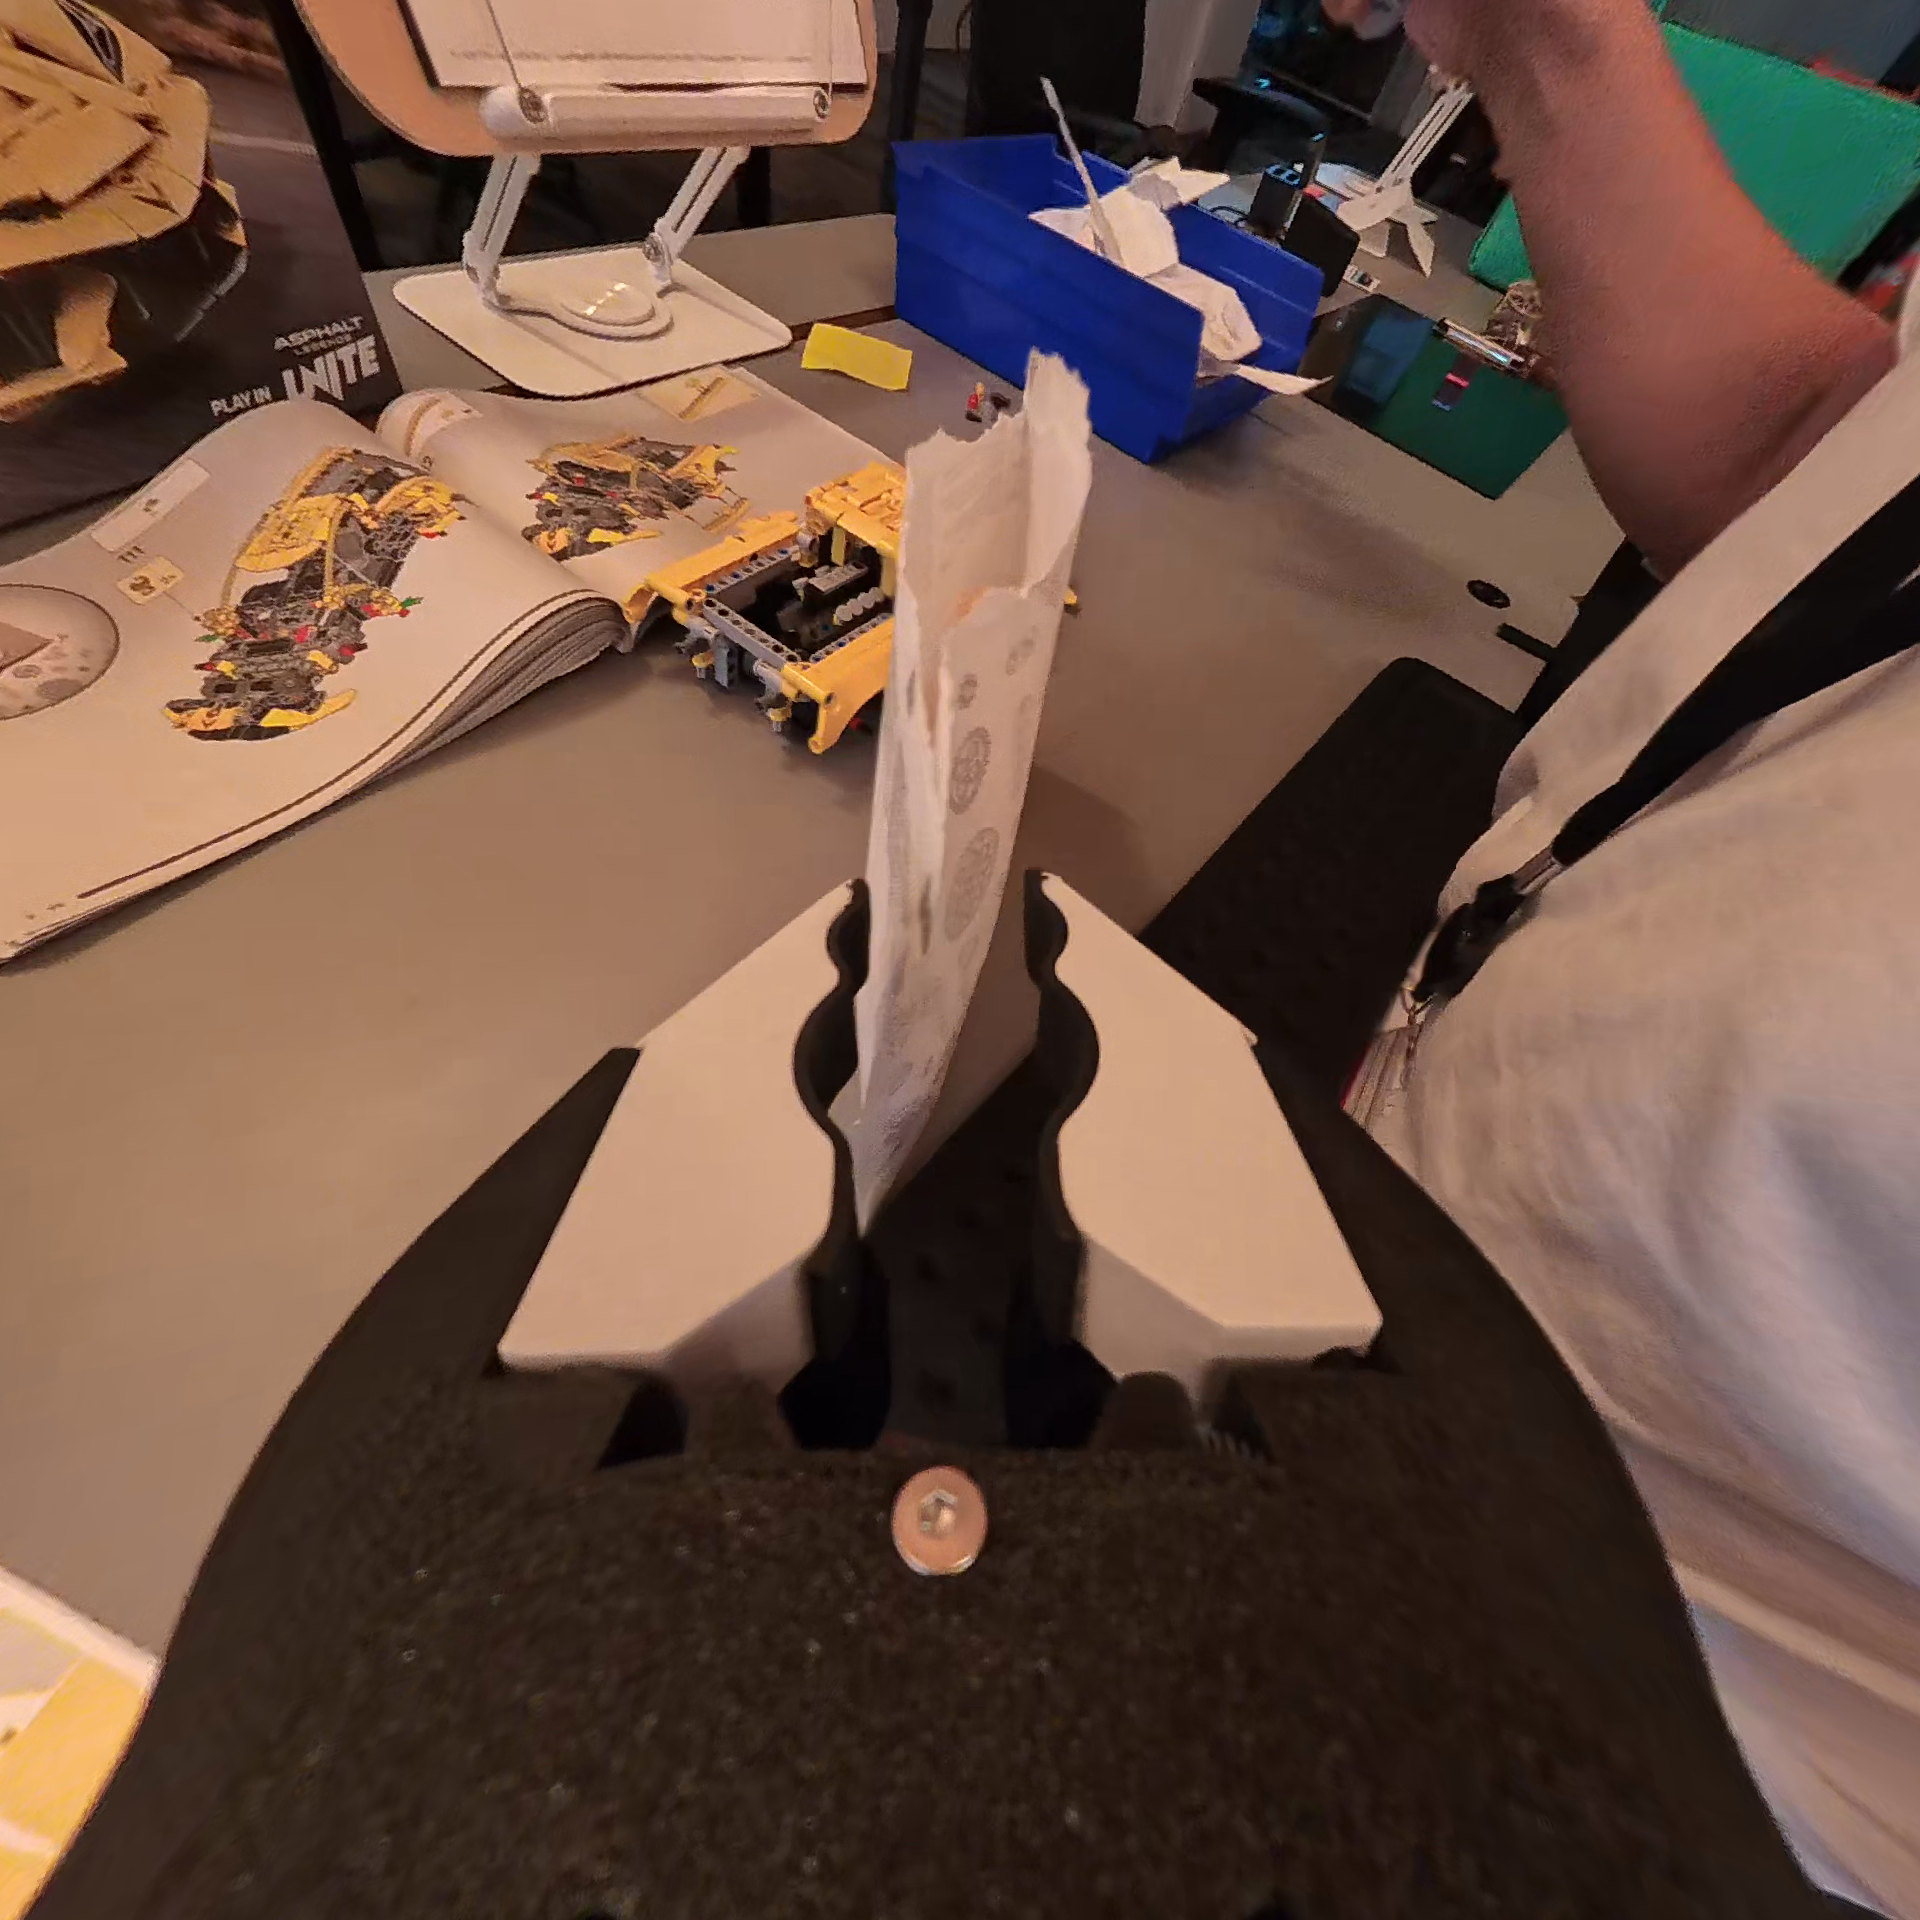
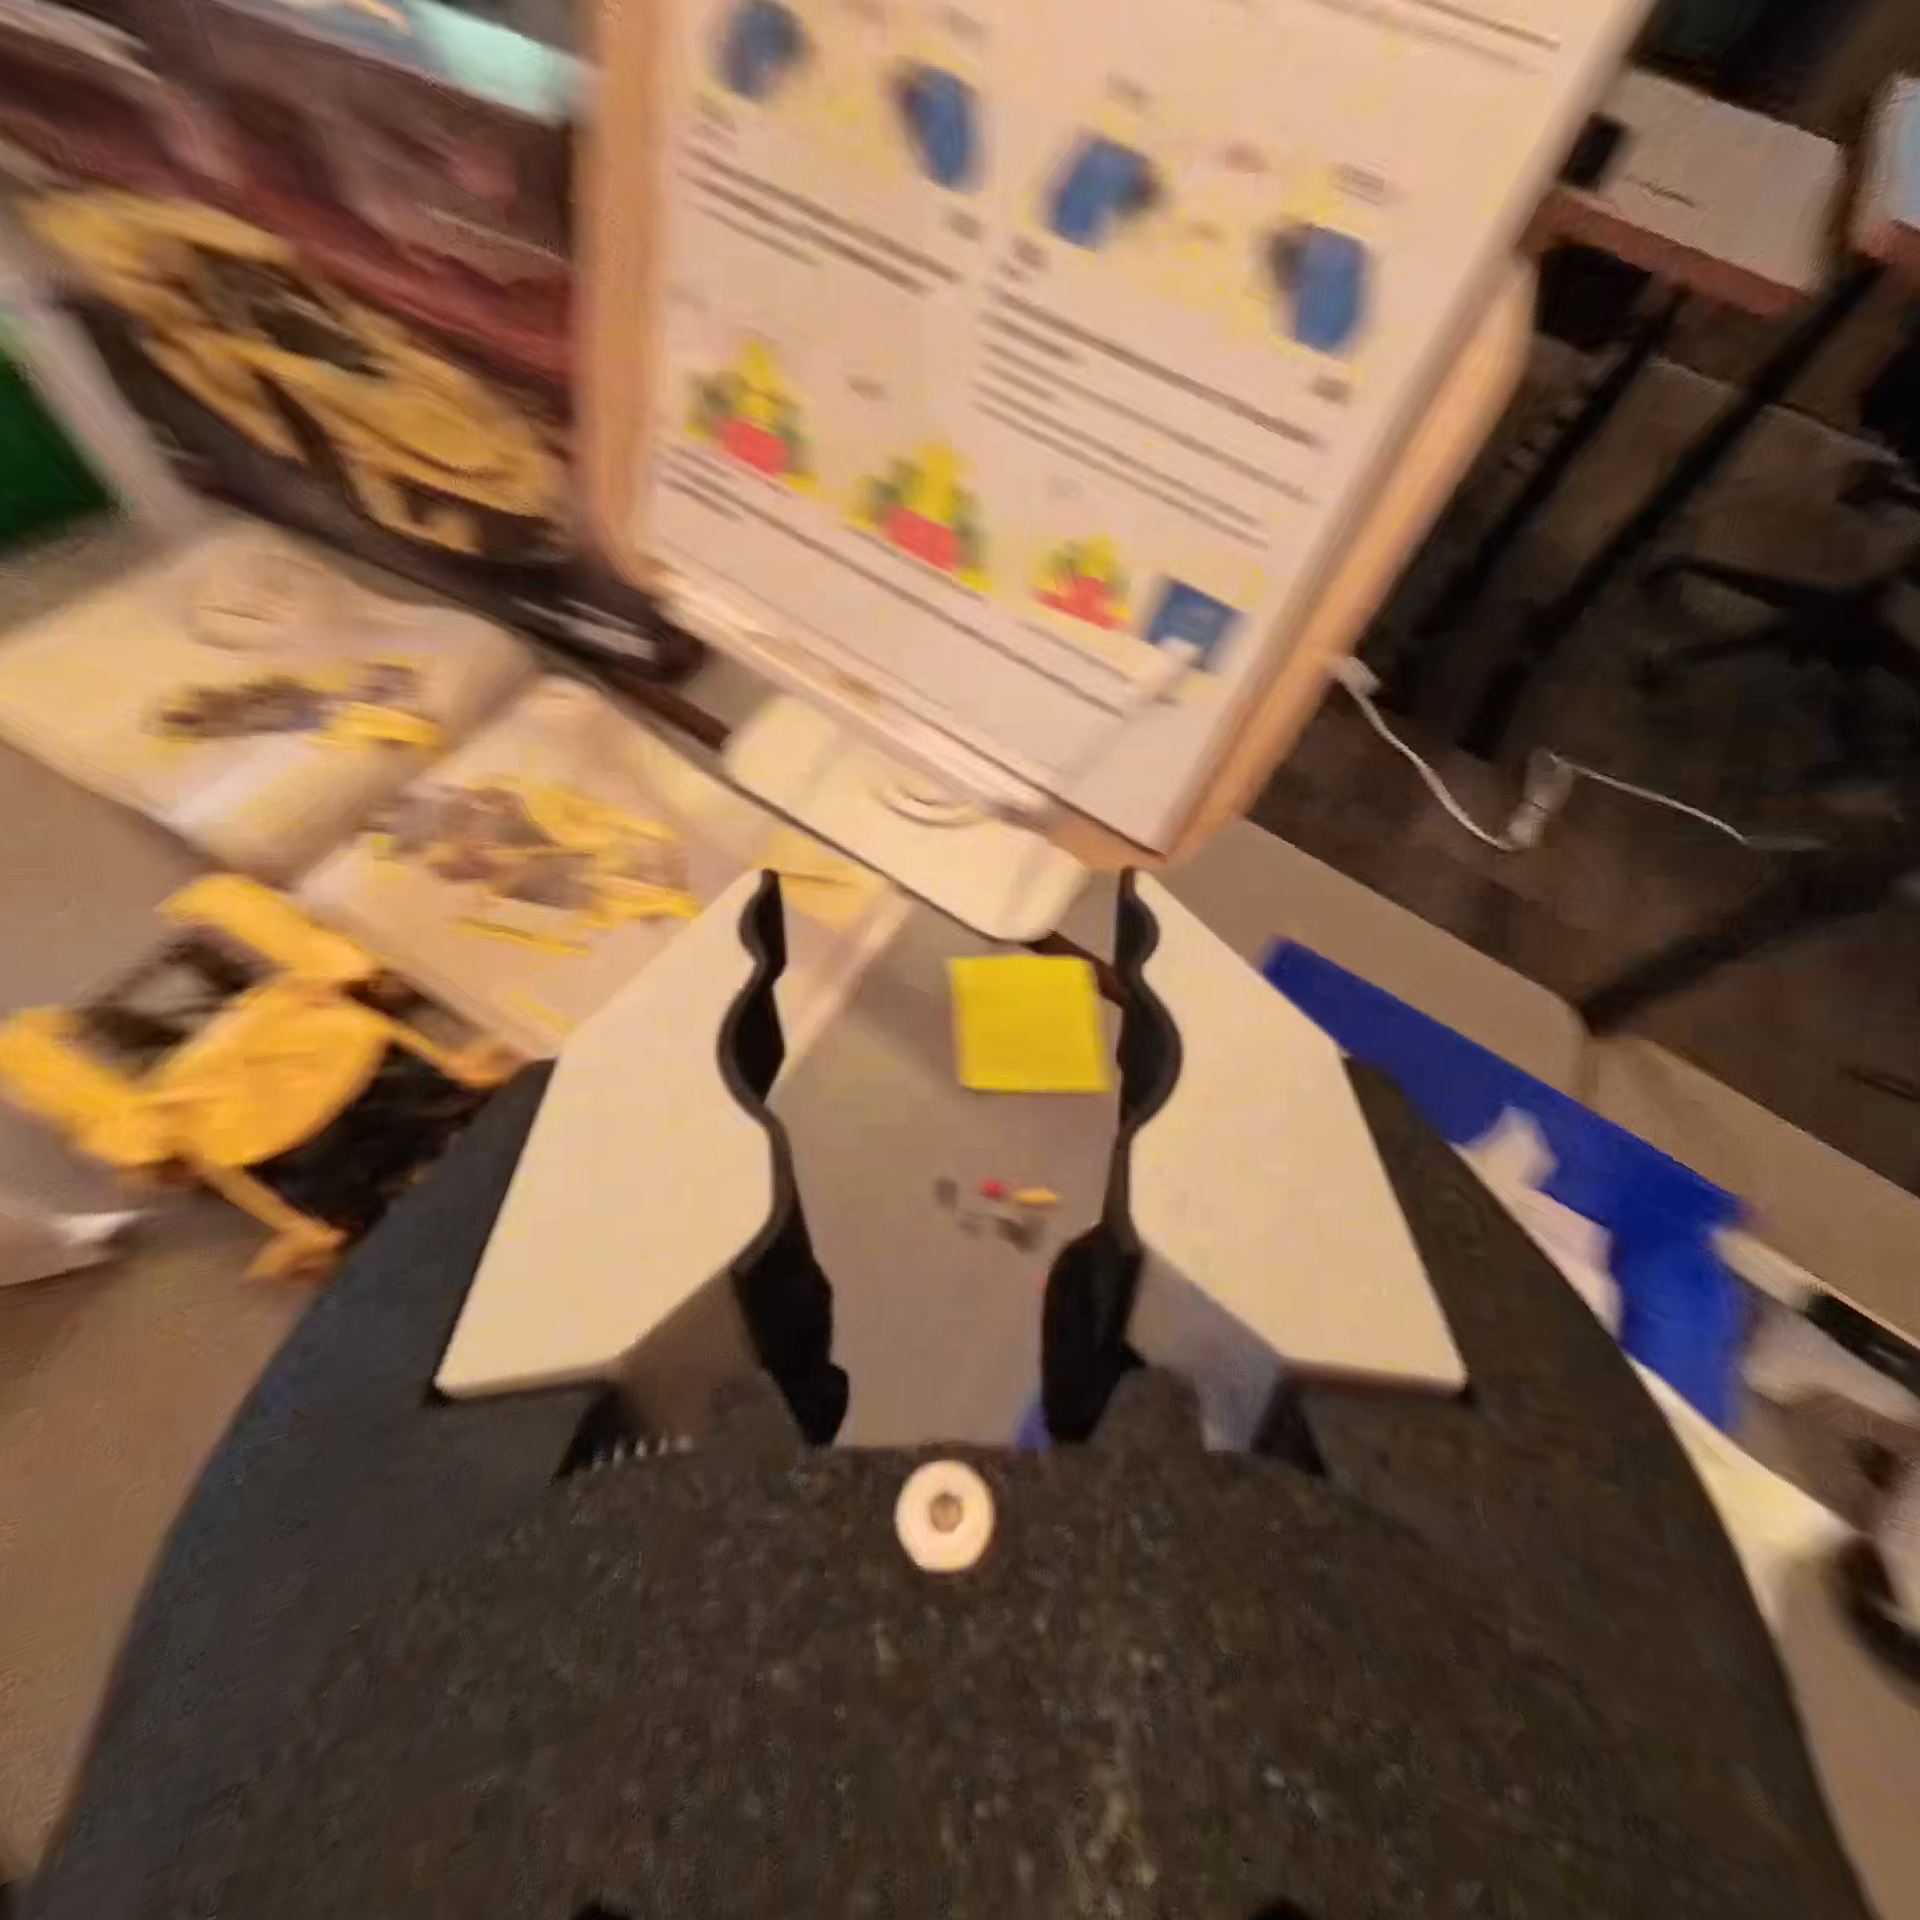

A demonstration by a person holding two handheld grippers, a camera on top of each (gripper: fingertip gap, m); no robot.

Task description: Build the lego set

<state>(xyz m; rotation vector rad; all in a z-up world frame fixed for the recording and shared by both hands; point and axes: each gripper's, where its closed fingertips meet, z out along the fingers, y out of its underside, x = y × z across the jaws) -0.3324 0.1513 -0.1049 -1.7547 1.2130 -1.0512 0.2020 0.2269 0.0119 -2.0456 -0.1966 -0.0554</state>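
Lego car (image 1: pixel 790 613) half built on bench (image 1: pixel 520 883) | left gripper (image 1: pixel 940 904) pinches torn paper bag (image 1: pixel 966 727), likely emptied | right gripper (image 2: pixel 945 914) spread, holding nothing

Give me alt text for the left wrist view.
The left gripper holds a torn white paper bag upright between its fingers, above a grey table with a yellow lego model, an open instruction booklet and a blue bin.

One paper bag (image 1: pixel 971 727), one yellow model (image 1: pixel 800 592), one open manual (image 1: pixel 343 582), one blue bin (image 1: pixel 1081 281), two stands (image 1: pixel 592 270).
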